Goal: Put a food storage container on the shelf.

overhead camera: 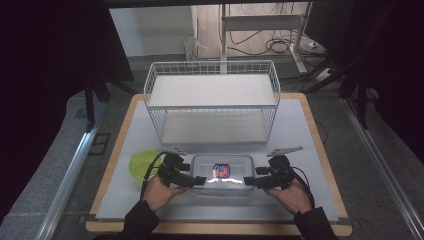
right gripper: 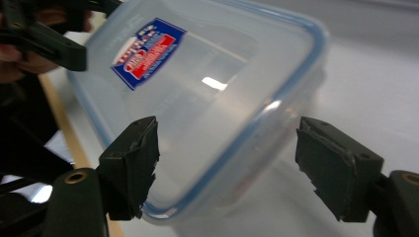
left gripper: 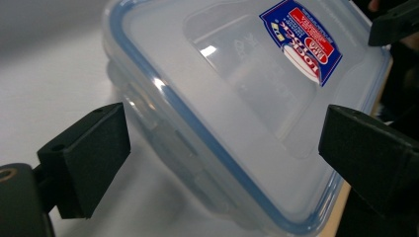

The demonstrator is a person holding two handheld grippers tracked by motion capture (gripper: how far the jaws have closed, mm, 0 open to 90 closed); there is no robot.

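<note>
A clear plastic box (overhead camera: 222,175) sits on the white table (overhead camera: 300,130) near the front edge, right in front of the person, with a white wire rack (overhead camera: 212,100) standing behind it and a small green lid (overhead camera: 142,162) lying just to its left. The box is rectangular with rounded corners, see-through and slightly frosted, and its lid is on, with a thin blue seal running round the rim. A red, white and blue sticker (left gripper: 302,40) sits on top of the lid, a little off centre. Light glints off the lid in a bright patch.

The left gripper (overhead camera: 194,181) comes at the box's left end and the right gripper (overhead camera: 252,182) at its right end, each held in a hand. In the left gripper view the two black jaws stand wide apart with a corner of the box between them, not pinching it. The right gripper view shows the same: jaws spread, the box's edge lying in the gap, nothing clamped.
</note>
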